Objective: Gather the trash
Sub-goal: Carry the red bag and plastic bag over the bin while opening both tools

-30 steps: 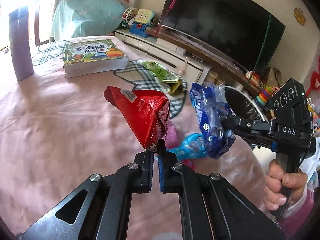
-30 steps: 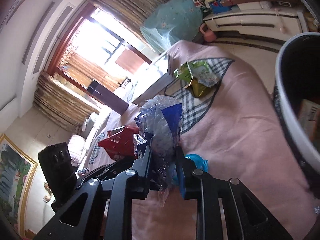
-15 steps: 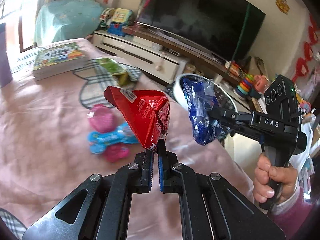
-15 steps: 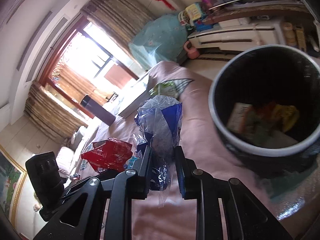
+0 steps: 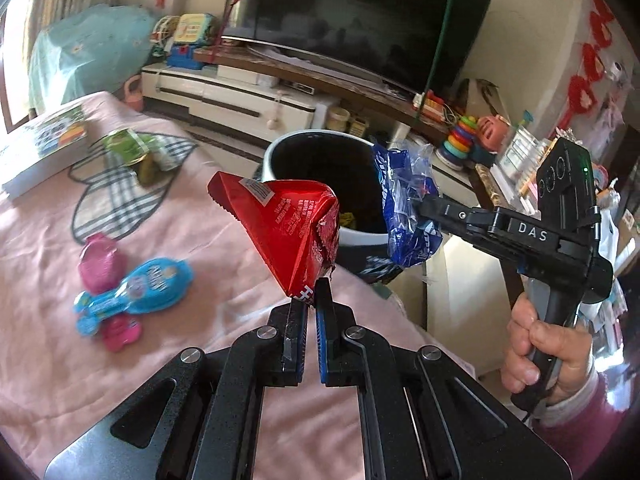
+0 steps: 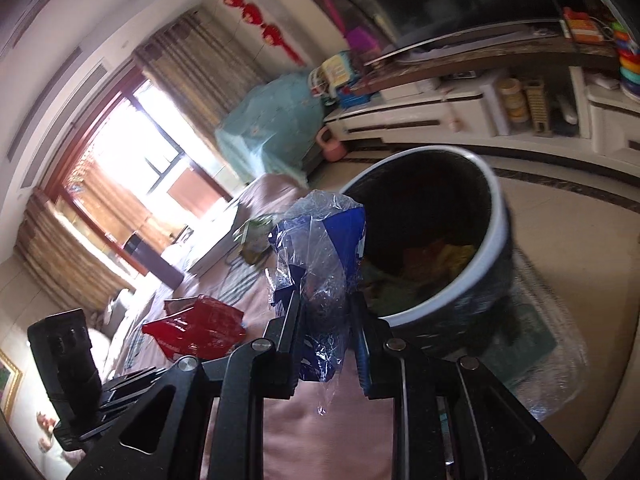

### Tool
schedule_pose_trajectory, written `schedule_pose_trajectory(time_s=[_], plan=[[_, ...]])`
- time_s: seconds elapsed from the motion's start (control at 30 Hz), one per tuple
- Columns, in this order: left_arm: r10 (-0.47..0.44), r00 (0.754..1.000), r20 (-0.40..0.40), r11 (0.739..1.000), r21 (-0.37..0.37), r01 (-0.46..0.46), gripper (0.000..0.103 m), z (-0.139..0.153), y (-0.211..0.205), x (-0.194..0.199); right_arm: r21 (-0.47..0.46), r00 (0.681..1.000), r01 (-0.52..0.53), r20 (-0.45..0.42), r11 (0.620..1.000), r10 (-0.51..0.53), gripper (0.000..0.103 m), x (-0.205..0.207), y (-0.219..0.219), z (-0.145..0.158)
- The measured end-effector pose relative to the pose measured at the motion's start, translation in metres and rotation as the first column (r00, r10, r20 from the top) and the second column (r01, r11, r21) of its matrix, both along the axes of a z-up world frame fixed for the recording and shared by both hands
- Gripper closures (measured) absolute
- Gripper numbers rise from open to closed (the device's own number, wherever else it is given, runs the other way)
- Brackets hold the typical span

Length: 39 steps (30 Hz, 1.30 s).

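Observation:
My left gripper [image 5: 311,294] is shut on a red snack wrapper [image 5: 288,232] and holds it up above the pink bed cover, in front of the trash bin [image 5: 280,150]. My right gripper [image 6: 325,300] is shut on a blue and clear plastic wrapper [image 6: 320,256]; it also shows in the left wrist view [image 5: 404,212], held beside the bin's rim. The bin [image 6: 494,240], dark inside with a white rim, holds several bits of trash. A green wrapper [image 5: 136,148] lies on the bed.
A blue and pink candy pack [image 5: 132,292] lies on the pink cover [image 5: 48,320]. A book [image 5: 40,148] lies at the far left. A TV stand [image 5: 240,96] with a TV [image 5: 360,24] and toys stands behind the bin.
Both grippers have moved with their wrappers from over the bed toward the bin. The bin is now nearer and more central in both views. Both grips are unchanged.

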<state>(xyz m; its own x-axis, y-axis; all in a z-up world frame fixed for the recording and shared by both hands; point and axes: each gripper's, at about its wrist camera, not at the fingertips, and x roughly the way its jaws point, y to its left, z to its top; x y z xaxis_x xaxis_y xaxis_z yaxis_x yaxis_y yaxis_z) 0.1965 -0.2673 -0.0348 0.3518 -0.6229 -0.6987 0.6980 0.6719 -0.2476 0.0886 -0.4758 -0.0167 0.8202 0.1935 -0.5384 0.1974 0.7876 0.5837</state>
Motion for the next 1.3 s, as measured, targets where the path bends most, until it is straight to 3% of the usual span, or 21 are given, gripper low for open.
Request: schedule_pose_trajectory(time_s=[0.37,1.0,1.17,1.23,1.27,1.3], plan=[[-0.051,0.999,-0.006,0.998,0.029,0.052,0.099,0.005,-0.045,0.009,-0.015,0.998,0.056,0.008,0.998,-0.055,0.081,-0.008,-0.030,-0.001],[-0.068,0.997,-0.028,0.994,0.078,0.070,0.099,-0.004,-0.091,0.032,-0.075,0.997,0.069,-0.038,0.995,-0.072,0.080,0.016,-0.051,-0.004],[-0.073,0.996,-0.041,0.992,0.096,0.077,0.098,-0.007,-0.103,0.039,-0.084,0.996,0.068,-0.057,0.994,-0.073,0.076,0.027,-0.056,-0.003],[-0.071,0.996,-0.049,0.992,0.097,0.076,0.092,-0.008,-0.104,0.041,-0.078,0.995,0.067,-0.065,0.995,-0.073,0.071,0.030,-0.058,-0.005],[-0.072,0.996,-0.056,0.992,0.097,0.077,0.087,-0.009,-0.104,0.042,-0.071,0.995,0.070,-0.068,0.995,-0.075,0.063,0.031,-0.060,-0.006],[-0.066,0.996,-0.057,0.993,0.099,0.071,0.074,-0.010,-0.103,0.042,-0.068,0.995,0.072,-0.068,0.995,-0.077,0.060,0.031,-0.061,-0.007]])
